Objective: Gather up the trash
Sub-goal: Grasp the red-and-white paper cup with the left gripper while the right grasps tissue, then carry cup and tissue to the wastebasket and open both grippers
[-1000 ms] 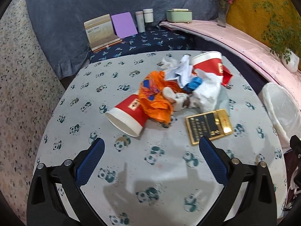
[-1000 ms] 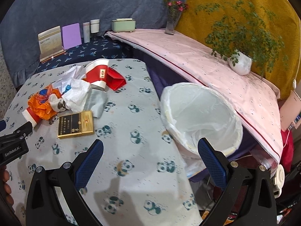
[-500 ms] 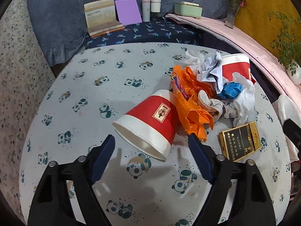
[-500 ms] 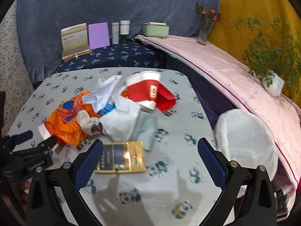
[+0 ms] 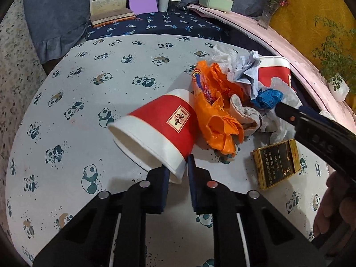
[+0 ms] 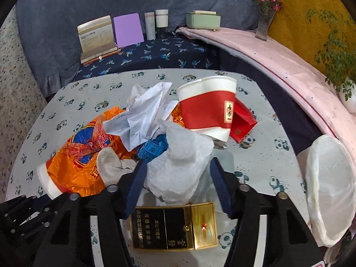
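A trash pile lies on the panda-print table (image 5: pixel 89 115). My left gripper (image 5: pixel 178 173) is shut on the rim of a red and white paper cup (image 5: pixel 160 129) lying on its side. Beside it are an orange plastic bag (image 5: pixel 213 111), crumpled paper (image 5: pixel 244 71), a blue tape measure (image 5: pixel 267 98), a second red cup (image 6: pixel 209 106) and a black and gold cigarette box (image 6: pixel 173 229). My right gripper (image 6: pixel 178 178) is partly closed around a crumpled white tissue (image 6: pixel 182 162), its fingers beside it. The box lies under the right gripper.
A white-lined trash bin (image 6: pixel 329 189) stands off the table's right edge. A red envelope (image 6: pixel 242 122) lies behind the second cup. Books, bottles and a green box (image 6: pixel 202 20) stand on the dark shelf behind. A potted plant (image 6: pixel 342 66) sits on the pink ledge.
My left gripper moved forward and closed on the near cup's rim. My right gripper swung left from the bin over the pile and narrowed around the white tissue.
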Tool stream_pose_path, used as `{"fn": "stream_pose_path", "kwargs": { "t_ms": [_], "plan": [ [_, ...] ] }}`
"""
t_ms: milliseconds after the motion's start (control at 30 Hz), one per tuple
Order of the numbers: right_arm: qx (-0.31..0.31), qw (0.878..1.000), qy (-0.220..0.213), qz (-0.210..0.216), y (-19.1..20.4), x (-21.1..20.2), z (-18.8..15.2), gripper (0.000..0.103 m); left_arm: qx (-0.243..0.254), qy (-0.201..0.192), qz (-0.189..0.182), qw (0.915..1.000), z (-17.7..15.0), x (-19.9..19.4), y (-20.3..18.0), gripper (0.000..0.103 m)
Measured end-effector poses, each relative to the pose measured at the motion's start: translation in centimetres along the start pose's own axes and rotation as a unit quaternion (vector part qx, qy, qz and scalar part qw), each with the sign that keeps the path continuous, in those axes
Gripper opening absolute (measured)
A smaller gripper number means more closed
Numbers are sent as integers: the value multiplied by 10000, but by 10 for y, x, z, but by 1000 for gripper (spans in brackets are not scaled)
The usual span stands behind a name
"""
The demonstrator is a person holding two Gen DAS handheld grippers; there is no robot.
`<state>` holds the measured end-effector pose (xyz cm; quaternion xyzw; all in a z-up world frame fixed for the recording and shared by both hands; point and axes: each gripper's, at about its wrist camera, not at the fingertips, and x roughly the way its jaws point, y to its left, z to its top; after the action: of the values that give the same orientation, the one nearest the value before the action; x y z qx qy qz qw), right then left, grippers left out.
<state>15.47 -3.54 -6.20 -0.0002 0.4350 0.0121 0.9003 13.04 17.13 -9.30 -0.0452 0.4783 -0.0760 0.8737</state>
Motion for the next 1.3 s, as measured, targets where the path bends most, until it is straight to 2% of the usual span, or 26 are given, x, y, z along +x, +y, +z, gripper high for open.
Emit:
{"fn": "stream_pose_path", "kwargs": {
  "t_ms": [67, 100, 167, 233, 500, 767, 1000, 1300],
  "plan": [
    [42, 9999, 104, 85, -1, 6, -1, 31, -28, -5, -1, 10000, -1, -3, 3, 8],
    [60, 9998, 114, 127, -1, 7, -1, 28, -45, -22, 17, 10000, -2, -6, 5, 8],
    [56, 9998, 70, 181, -1, 2, -1, 16, -78, -73, 66, 9999, 0, -10, 8, 7],
    [68, 9997, 12, 227, -2, -5, 1, 11, -126, -127, 97, 9998, 1, -16, 11, 7],
    [168, 9973, -547, 467, -8, -58, 12, 9, -178, -460, 52, 9988, 7, -51, 9, 3],
    [280, 9935, -996, 481, -23, -108, 14, 9, -33, -810, -205, 9965, 7, -88, -12, 3],
    [484, 9915, -1168, 310, -47, -134, 5, 9, 208, -960, -491, 9940, 3, -111, -41, 3],
    [873, 9880, -1269, 50, -95, -152, -16, 9, 669, -1022, -1043, 9870, 1, -133, -95, 3]
  ]
}}
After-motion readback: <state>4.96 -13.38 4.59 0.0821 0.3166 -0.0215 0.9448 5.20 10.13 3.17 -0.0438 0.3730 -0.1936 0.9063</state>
